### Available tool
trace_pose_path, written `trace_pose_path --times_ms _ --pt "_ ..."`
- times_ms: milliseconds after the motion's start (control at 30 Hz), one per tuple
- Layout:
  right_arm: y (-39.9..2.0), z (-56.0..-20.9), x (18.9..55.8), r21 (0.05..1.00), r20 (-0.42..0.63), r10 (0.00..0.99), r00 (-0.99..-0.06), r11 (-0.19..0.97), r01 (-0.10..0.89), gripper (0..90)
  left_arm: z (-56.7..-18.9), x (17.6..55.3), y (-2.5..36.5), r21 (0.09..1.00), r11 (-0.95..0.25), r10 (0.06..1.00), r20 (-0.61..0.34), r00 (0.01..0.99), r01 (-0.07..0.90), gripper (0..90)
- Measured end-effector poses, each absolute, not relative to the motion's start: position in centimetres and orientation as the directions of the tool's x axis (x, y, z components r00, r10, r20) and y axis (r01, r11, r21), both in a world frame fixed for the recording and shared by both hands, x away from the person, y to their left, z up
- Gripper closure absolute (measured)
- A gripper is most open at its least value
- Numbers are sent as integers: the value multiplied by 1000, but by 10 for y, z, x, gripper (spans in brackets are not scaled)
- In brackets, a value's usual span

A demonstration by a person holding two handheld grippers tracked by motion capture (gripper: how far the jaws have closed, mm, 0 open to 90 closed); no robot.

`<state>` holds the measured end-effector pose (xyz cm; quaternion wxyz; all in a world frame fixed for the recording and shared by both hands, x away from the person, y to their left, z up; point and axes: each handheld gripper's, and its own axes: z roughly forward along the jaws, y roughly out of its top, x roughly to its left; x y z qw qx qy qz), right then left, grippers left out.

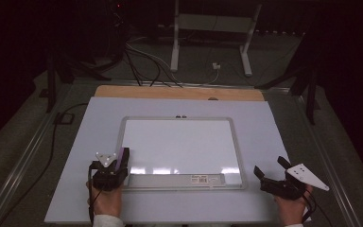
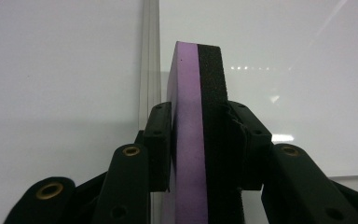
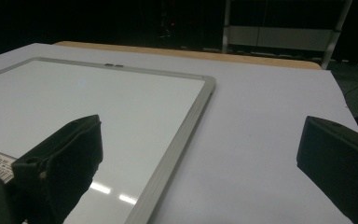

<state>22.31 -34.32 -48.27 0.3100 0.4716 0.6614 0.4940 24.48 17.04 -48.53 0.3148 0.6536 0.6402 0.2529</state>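
Observation:
A framed whiteboard lies flat in the middle of the white table; its surface looks blank. At its near left corner my left gripper is shut on a whiteboard eraser, purple on one side and black felt on the other, held on edge between the jaws. The eraser stands over the board's left frame rail. My right gripper rests on the table just right of the board's near right corner, its jaws wide open with nothing between them. From that gripper, the board lies ahead and to the left.
A label strip runs along the whiteboard's near edge. A wooden board edge shows behind the white table top. Beyond the table, cables and a white stand's legs sit on a dark floor.

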Motion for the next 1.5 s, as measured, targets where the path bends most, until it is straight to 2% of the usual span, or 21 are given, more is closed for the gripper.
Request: trace_pose_path --times_ms 233,467,800,900,1100,1500 --pt "-343 -483 223 945 57 930 -363 67 319 6 -486 246 176 734 30 992 -104 69 678 634" --pt "-343 -483 223 946 58 931 -362 65 319 6 -486 248 177 732 15 991 -102 89 681 511" --pt "-344 -483 223 946 58 930 -362 65 319 6 -477 253 183 771 1 974 -145 175 637 188" --pt "-344 -483 224 945 57 930 -362 67 320 6 -472 253 187 795 -16 967 -143 212 607 153" --pt "-343 -483 224 945 58 929 -364 67 320 6 -462 253 195 830 -39 949 -144 282 557 18" --pt "-342 -483 224 945 57 929 -365 68 320 5 -450 245 220 894 -92 933 -77 352 439 5"
